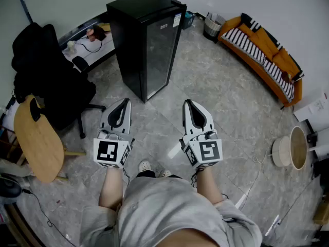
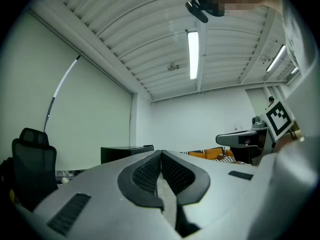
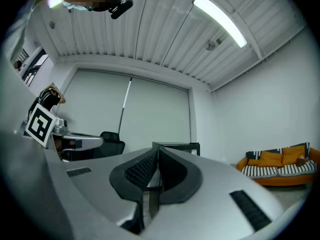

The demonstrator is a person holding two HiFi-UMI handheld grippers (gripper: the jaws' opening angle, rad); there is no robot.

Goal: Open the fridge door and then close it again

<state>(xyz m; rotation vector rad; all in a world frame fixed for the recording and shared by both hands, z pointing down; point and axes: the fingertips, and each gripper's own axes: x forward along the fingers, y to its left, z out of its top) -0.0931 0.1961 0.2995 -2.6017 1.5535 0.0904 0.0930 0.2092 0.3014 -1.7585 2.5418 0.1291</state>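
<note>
A small waste bin (image 1: 212,27) stands by the far wall, between the fridge and an orange sofa (image 1: 262,50); what is in it I cannot tell. At the right, a round pale basket (image 1: 280,152) seems to lie on its side on the floor (image 1: 226,102). Its opening shows only a pale inner wall.

The fridge (image 1: 146,40) is a small black one. It stands upright on the floor, ahead of both grippers and well apart from them, with a counter (image 1: 100,48) just behind it at the left. Its door (image 1: 162,48) is closed. The front of the door is dark and shiny, and a small label sits at its upper corner. The inside of the fridge is hidden.

The left gripper (image 1: 124,103) and the right gripper (image 1: 188,104) are held side by side above the floor and point toward the fridge. The jaws of each are clenched, tip against tip, and grasp nothing.
</note>
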